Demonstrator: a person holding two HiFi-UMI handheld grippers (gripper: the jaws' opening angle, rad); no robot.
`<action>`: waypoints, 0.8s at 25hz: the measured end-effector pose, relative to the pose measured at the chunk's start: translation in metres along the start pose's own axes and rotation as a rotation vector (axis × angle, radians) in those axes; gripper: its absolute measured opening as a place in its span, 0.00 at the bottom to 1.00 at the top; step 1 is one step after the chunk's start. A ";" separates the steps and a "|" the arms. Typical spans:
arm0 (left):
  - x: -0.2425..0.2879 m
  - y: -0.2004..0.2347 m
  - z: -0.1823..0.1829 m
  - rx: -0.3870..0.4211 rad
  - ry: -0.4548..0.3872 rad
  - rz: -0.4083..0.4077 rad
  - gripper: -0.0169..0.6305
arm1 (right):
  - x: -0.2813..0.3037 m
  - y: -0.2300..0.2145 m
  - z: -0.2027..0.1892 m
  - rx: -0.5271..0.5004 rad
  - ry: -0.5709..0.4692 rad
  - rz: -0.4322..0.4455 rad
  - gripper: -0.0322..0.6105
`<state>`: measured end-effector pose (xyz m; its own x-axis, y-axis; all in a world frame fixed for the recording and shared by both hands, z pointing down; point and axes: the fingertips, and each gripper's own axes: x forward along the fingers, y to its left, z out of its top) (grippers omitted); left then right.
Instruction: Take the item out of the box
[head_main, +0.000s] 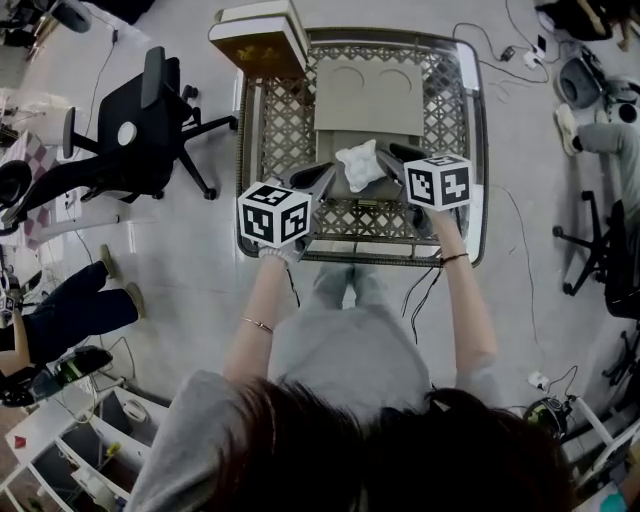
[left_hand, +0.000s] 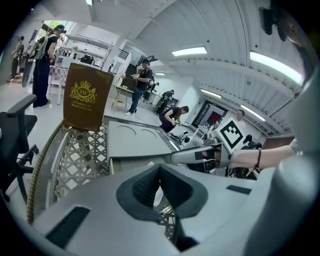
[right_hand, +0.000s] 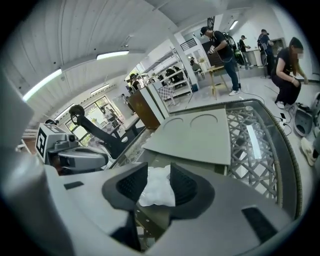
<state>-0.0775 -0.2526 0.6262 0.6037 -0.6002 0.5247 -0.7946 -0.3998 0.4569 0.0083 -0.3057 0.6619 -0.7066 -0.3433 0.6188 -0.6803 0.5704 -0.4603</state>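
Observation:
A grey box with its lid (head_main: 368, 95) folded back stands in a wire lattice basket (head_main: 452, 120). A crumpled white item (head_main: 360, 163) lies in the box, between the tips of both grippers. My right gripper (head_main: 402, 157) comes in from the right, and in the right gripper view its jaws (right_hand: 159, 182) stand apart with the white item (right_hand: 157, 194) between and just beyond the pads. My left gripper (head_main: 325, 177) is at the item's left; in the left gripper view its pads (left_hand: 160, 175) meet at the tip with nothing held.
A brown box (head_main: 262, 40) with a gold crest stands on the basket's far left corner. A black office chair (head_main: 140, 120) is on the floor to the left. Cables and other people's legs lie around the basket.

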 end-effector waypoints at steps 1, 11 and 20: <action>0.002 0.001 -0.001 -0.005 0.006 0.000 0.05 | 0.003 -0.002 -0.003 0.006 0.016 -0.001 0.28; 0.019 0.012 -0.014 -0.030 0.067 -0.009 0.05 | 0.035 -0.014 -0.027 0.022 0.168 0.006 0.37; 0.029 0.020 -0.029 -0.052 0.115 -0.015 0.05 | 0.060 -0.014 -0.038 -0.028 0.289 -0.015 0.39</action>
<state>-0.0743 -0.2580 0.6709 0.6210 -0.5102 0.5950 -0.7830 -0.3695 0.5003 -0.0177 -0.3059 0.7294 -0.6092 -0.1272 0.7828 -0.6813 0.5891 -0.4345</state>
